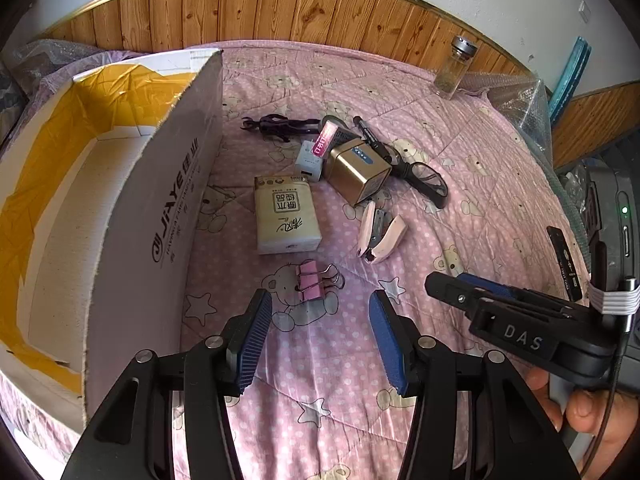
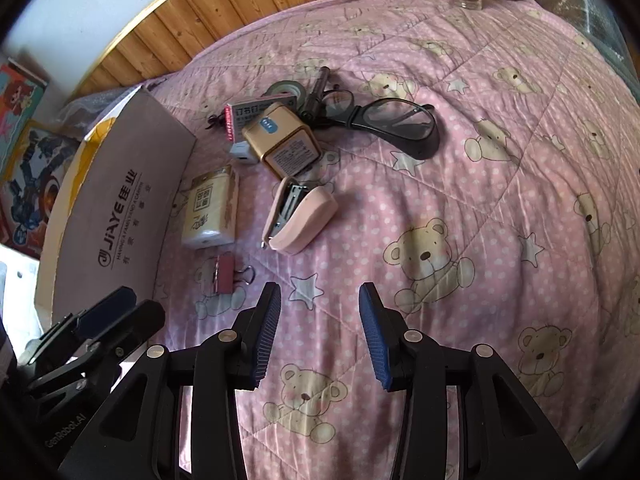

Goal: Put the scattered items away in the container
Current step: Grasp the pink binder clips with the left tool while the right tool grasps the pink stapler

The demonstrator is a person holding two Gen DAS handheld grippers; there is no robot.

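A white cardboard box (image 1: 132, 216) with a yellow lining stands open at the left of the pink quilt; its wall (image 2: 116, 208) also shows in the right wrist view. Scattered beside it lie a tissue pack (image 1: 286, 216), a pink binder clip (image 1: 310, 280), a pink stapler (image 1: 380, 232), a gold tin (image 1: 358, 168), a white charger (image 1: 310, 164), a staple box (image 1: 326, 140), a black hair clip (image 1: 276, 124), a marker (image 1: 370, 134) and black glasses (image 1: 426, 178). My left gripper (image 1: 320, 300) hangs open just short of the binder clip. My right gripper (image 2: 320, 292) is open below the stapler (image 2: 298, 220), holding nothing.
A glass jar (image 1: 456, 66) with a metal lid stands at the quilt's far right edge, by bubble wrap (image 1: 520, 96). A tape roll (image 2: 286, 88) lies behind the pile. Wood panelling (image 1: 280, 4) runs along the back. A hand (image 1: 588, 412) holds the right gripper's handle.
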